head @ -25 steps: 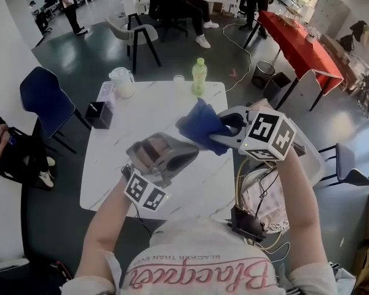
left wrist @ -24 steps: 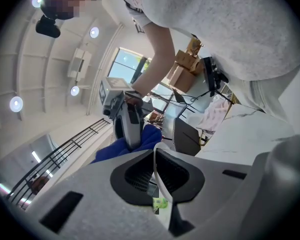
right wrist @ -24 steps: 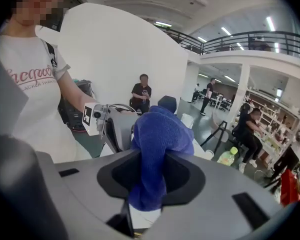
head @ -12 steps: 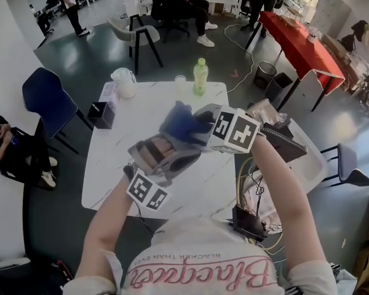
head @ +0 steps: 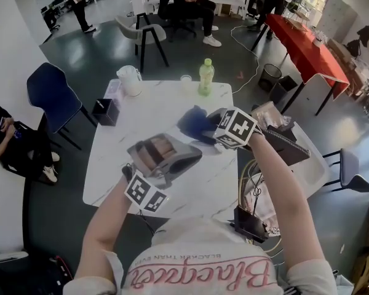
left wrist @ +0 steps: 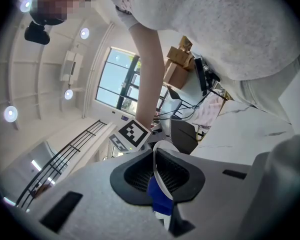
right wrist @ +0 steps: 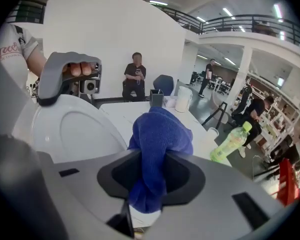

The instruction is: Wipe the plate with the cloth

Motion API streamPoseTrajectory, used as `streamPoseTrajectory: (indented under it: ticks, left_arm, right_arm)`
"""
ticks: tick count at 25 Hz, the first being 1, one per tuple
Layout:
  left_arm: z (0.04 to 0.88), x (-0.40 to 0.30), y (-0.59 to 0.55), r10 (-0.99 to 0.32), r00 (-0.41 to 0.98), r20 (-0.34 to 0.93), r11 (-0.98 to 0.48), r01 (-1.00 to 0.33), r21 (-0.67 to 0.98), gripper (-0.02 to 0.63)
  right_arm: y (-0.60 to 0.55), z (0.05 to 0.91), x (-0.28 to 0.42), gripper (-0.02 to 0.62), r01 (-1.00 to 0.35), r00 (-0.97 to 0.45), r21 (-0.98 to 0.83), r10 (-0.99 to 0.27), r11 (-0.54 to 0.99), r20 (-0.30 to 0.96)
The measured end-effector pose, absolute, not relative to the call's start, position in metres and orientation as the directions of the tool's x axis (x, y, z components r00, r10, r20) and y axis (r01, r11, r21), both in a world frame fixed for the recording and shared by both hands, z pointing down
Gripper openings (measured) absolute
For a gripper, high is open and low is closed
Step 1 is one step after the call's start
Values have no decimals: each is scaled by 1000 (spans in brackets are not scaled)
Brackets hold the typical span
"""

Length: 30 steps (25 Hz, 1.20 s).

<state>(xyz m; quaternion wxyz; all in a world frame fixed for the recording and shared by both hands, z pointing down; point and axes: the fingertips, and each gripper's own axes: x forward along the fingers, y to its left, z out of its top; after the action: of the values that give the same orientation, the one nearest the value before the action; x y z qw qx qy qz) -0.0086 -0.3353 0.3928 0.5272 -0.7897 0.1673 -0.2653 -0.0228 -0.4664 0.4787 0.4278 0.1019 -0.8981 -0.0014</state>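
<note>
Jaws closed: left gripper (left wrist: 159, 174) grips the round white plate (right wrist: 70, 131) by its rim, right gripper (right wrist: 151, 181) the bunched blue cloth (right wrist: 160, 131). Wiping seems in hand; next, cloth must press onto the plate.

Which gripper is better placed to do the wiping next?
Right. The right gripper is shut on the blue cloth beside the plate, while the left gripper clamps the plate's rim.

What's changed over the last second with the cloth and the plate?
The right hand-held gripper, shut on the blue cloth, swung it left toward the plate and lower, beside the plate's far edge. The left hand-held gripper stayed clamped on the plate's rim, barely moving.
</note>
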Motion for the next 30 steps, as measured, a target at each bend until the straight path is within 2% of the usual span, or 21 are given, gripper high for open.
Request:
streamPoseTrajectory:
  ticks: [7, 12, 15, 20, 23, 30]
  left_arm:
    - [393, -16, -335, -566, 794, 223, -418, -43, -907, 17]
    - [393, -34, -354, -645, 747, 160, -487, -241, -840, 17]
    - [392, -49, -372, -706, 699, 114, -537, -424, -729, 17]
    - [384, -72, -397, -782, 622, 32, -576, -701, -420, 15]
    - [384, -79, -405, -812, 584, 12, -564, -779, -274, 15]
    - [380, -85, -412, -862, 505, -40, -501, -862, -80, 15]
  right_arm:
    - [-477, 495, 21, 103, -316, -599, 66, -253, 946, 760]
    - [-474, 479, 44, 103, -407, -626, 99, -356, 908, 693]
    - [-471, 462, 53, 103, -471, -629, 138, -442, 871, 640]
    - [-459, 431, 66, 103, -572, -627, 180, -569, 800, 532]
    - [-448, 414, 69, 103, -618, -633, 172, -616, 767, 469]
    - [-429, 390, 71, 103, -736, -612, 99, -721, 669, 326]
